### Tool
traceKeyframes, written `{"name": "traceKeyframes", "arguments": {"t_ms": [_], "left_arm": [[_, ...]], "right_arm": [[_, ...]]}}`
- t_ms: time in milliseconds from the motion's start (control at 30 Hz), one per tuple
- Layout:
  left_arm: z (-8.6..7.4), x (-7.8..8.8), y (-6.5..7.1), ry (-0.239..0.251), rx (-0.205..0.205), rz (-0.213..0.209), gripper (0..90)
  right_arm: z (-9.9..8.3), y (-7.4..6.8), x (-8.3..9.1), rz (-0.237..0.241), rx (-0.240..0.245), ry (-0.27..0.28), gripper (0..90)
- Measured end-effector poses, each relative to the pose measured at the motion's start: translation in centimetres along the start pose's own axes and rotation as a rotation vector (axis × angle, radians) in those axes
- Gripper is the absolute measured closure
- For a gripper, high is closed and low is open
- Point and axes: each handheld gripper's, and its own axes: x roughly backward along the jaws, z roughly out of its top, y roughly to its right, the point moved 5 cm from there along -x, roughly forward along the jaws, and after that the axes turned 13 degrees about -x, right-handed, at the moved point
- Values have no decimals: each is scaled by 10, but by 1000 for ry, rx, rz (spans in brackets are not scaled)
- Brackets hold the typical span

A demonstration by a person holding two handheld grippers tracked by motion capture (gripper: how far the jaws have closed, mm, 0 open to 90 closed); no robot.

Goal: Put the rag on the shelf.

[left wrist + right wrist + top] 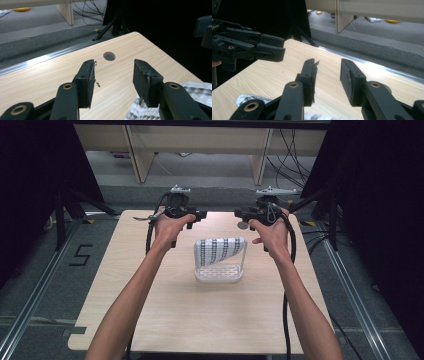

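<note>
Your left gripper [200,213] is up in the air at about 11 o'clock on the pale wooden worktop [165,320]. Your right gripper [240,213] is up at about 1 o'clock. Both point in toward each other, and they are near but not touching.

In the left gripper view, your left gripper [113,75] has its jaws wide apart with nothing between them. In the right gripper view, your right gripper [328,77] has its jaws wide apart too, and they are empty.

The small clear plastic basket with slots in its floor [218,274] sits in the middle of the worktop, toward 12 o'clock from the centre. The white cloth with black stripes [220,249] is draped over the basket's far rim. Part of it hangs inside and part sticks up above the rim.

It looks like the cloth is partly in the basket but not tucked down flat. Nothing is being held right now. If the job is to get the cloth all the way in, you likely need to push or lower the rest of it. If the job is to take it out, you have not grabbed it yet.
</note>
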Motion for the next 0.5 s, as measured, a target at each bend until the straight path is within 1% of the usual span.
{"name": "traceKeyframes", "arguments": {"t_ms": [33, 67, 100, 133, 167, 200, 233, 267, 333, 367, 400, 433, 467, 500], "left_arm": [[0, 1, 1, 3, 0, -9, 520], [-1, 2, 1, -6, -13, -17, 521], [-1, 3, 2, -8, -10, -19, 521], [-1, 3, 3, -7, -10, -21, 521], [-1, 4, 3, -7, -10, -35, 520], [-1, 5, 4, -6, -8, -39, 517], [0, 5, 5, 1, 3, -37, 515], [0, 7, 6, 0, -5, -43, 509], [-1, 9, 6, -5, -8, -44, 508], [-1, 11, 6, -15, -15, -51, 497], [-1, 11, 8, -4, -4, -54, 497], [-1, 12, 8, -7, -4, -53, 492], [-2, 15, 8, -16, -19, -65, 476], [-2, 15, 8, -16, -19, -65, 473]], "right_arm": [[0, 0, 0, 0, 0, 0, 649], [0, 0, 1, 2, 1, -1, 642], [-1, -1, 2, 1, 7, -4, 637], [-1, -2, 3, -3, -1, -10, 631], [-2, -3, 4, -2, -15, -8, 629], [-2, -2, 5, -2, -9, -12, 627], [-2, -3, 6, 0, -2, -10, 625], [-2, -3, 7, 7, 8, -13, 622], [-3, -3, 7, 6, 6, -16, 621], [-4, -3, 8, 10, 10, -20, 618], [-4, -3, 8, 10, 10, -20, 618], [-6, -2, 8, 5, 2, -21, 617], [-8, -1, 9, 2, -5, -34, 614], [-8, -1, 9, 2, -5, -34, 614]]}}
